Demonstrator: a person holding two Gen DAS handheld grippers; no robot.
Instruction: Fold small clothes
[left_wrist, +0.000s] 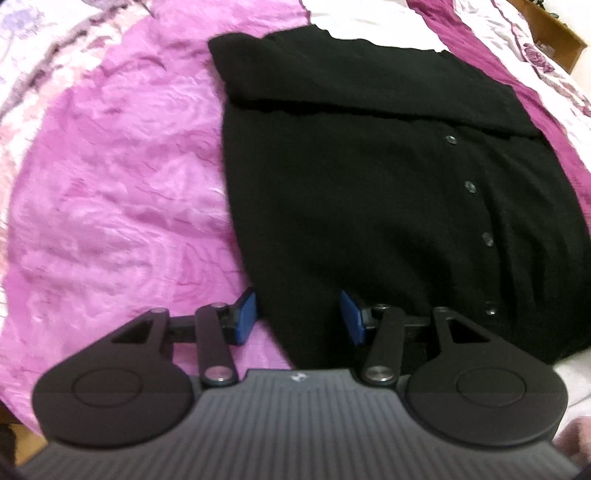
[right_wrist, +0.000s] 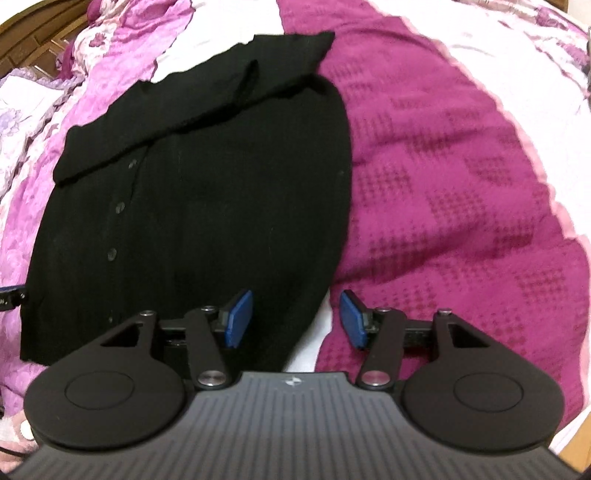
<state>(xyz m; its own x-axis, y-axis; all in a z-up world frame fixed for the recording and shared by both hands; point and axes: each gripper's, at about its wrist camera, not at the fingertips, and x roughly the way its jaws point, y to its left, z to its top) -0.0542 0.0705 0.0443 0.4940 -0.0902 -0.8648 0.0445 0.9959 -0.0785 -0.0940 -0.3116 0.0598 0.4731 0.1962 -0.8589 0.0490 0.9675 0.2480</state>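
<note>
A black knit cardigan (left_wrist: 369, 192) with a row of small grey buttons (left_wrist: 470, 186) lies flat on the bed, its sleeves folded across the top. My left gripper (left_wrist: 299, 317) is open, its blue pads either side of the cardigan's near left hem corner. The cardigan also shows in the right wrist view (right_wrist: 207, 206). My right gripper (right_wrist: 297, 317) is open, its blue pads either side of the near right hem corner. Neither gripper holds cloth. The left gripper's tip shows at the right wrist view's left edge (right_wrist: 9, 295).
The bed is covered by a pink floral quilt (left_wrist: 122, 206) and a darker magenta patterned blanket (right_wrist: 454, 206). A wooden bed frame (left_wrist: 554, 33) shows at the far corners.
</note>
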